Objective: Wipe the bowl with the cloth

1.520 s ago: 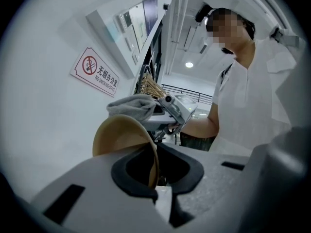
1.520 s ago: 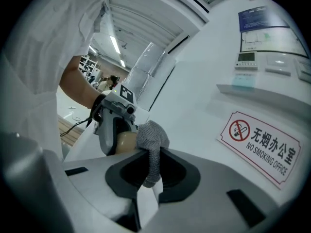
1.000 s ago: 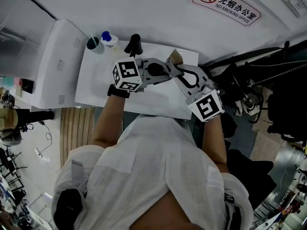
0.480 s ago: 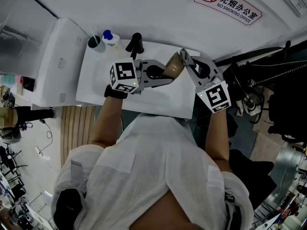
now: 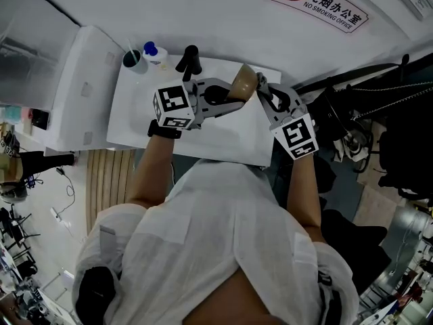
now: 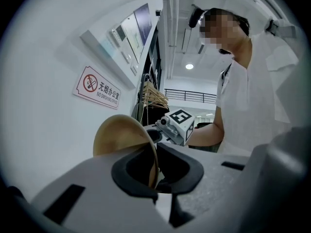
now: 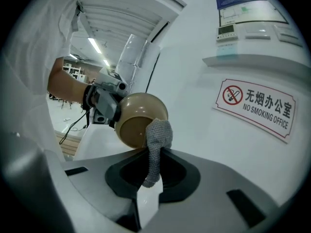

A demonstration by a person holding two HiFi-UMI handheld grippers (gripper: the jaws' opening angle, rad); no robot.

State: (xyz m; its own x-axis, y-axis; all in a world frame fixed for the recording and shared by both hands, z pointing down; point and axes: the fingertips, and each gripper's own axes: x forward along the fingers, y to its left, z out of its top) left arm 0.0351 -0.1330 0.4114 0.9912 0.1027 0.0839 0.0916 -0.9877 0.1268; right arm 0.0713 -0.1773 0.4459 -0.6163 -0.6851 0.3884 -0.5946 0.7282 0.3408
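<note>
Nothing fancy on me: a loose white shirt [image 5: 223, 235] with short sleeves, plus a black strap [image 5: 166, 129] round my left wrist. My left gripper [image 5: 229, 105] and right gripper [image 5: 260, 87] are both chunky pale grey plastic, with black lining round the jaws. Each has a white cube on the back, the left cube [image 5: 174, 105] and the right cube [image 5: 295, 136], printed with black square markers.
</note>
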